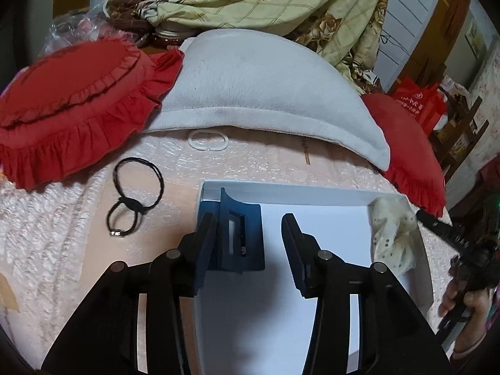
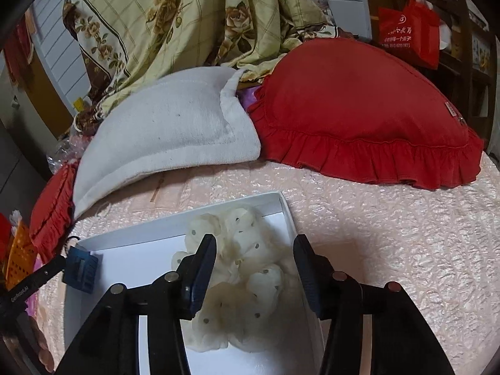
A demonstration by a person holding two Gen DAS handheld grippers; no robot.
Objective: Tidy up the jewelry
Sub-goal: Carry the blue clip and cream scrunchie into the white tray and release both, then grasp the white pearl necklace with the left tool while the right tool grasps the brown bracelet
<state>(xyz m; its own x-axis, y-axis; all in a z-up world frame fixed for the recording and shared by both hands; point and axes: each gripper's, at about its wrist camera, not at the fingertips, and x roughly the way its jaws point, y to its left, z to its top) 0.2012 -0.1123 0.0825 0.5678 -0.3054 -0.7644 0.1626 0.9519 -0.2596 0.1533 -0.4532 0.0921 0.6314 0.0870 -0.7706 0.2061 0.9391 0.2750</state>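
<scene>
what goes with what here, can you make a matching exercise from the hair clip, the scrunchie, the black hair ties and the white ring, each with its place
Things:
1. blue hair clip
2. cream dotted scrunchie
3. black hair ties
4. white oval ring

Places:
A. on the bed cover, outside the white box to its left
B. in the box, at the left claw
C. on the bed cover, just below the white pillow
D. in the box, between the open fingers of the right claw

Pairs: 1-B, 2-D, 3-A, 4-C
</scene>
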